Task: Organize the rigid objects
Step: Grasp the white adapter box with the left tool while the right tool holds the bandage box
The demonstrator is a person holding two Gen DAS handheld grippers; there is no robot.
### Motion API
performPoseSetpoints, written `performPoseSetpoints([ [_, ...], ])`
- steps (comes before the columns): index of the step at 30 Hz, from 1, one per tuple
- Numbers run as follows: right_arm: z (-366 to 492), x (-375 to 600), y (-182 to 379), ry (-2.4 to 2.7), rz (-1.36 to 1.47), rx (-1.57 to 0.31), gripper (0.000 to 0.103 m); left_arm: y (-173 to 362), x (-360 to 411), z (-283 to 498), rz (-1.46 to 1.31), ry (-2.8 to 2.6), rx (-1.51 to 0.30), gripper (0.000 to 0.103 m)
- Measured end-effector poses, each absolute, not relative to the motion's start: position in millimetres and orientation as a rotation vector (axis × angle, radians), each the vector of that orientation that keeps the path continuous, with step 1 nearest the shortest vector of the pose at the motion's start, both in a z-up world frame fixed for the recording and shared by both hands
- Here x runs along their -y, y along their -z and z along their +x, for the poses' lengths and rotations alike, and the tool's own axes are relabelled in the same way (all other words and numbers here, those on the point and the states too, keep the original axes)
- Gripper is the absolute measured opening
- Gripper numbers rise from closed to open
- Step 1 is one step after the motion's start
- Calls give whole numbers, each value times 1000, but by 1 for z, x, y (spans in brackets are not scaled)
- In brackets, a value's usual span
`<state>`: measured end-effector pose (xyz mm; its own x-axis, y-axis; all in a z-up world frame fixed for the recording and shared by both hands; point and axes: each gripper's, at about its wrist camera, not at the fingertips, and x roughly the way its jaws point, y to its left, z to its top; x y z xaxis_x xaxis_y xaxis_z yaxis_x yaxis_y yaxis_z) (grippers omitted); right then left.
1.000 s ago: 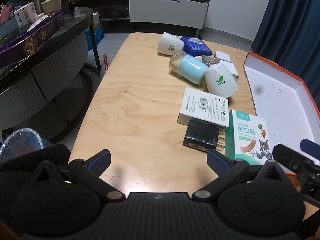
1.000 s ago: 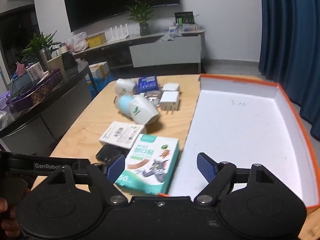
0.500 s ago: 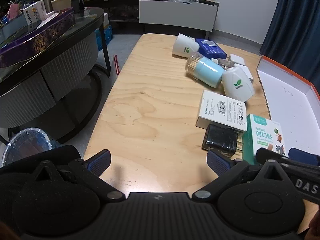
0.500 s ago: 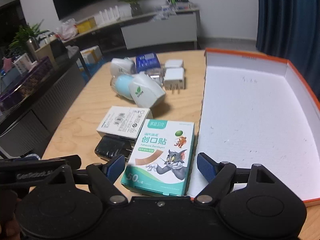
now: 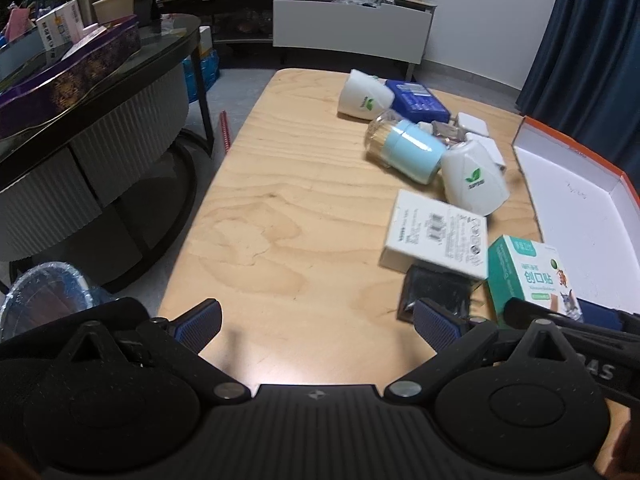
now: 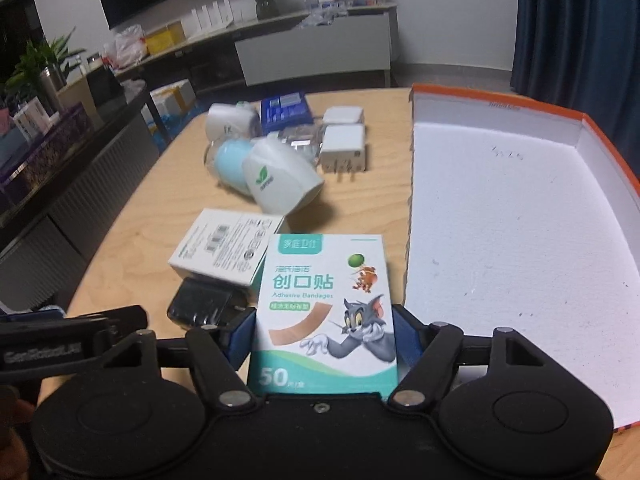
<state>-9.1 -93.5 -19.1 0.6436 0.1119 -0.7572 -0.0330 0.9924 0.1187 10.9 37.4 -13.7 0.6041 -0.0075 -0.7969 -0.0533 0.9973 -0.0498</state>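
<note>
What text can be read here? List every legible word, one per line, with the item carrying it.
"创口贴", "Adhesive Bandages", "50": bandage box.
"家庭卫仕": same box, top.
"SUPERB": white cup, blurred.
"GenRobot": left hand-held gripper, blurred.
Barcode box print: too small.
Handwriting in orange tray: unreadable.

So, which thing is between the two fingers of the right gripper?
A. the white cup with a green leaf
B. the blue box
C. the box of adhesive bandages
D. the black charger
C: in the right wrist view the box of adhesive bandages sits between the closing jaws of the right gripper, beside the orange tray.
</note>
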Motion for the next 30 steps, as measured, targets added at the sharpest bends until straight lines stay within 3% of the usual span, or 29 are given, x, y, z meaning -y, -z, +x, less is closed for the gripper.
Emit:
performPoseSetpoints([
  [30, -10, 120, 8, -59, 74, -821, 84, 43, 30, 71, 65, 68, -950, 103],
])
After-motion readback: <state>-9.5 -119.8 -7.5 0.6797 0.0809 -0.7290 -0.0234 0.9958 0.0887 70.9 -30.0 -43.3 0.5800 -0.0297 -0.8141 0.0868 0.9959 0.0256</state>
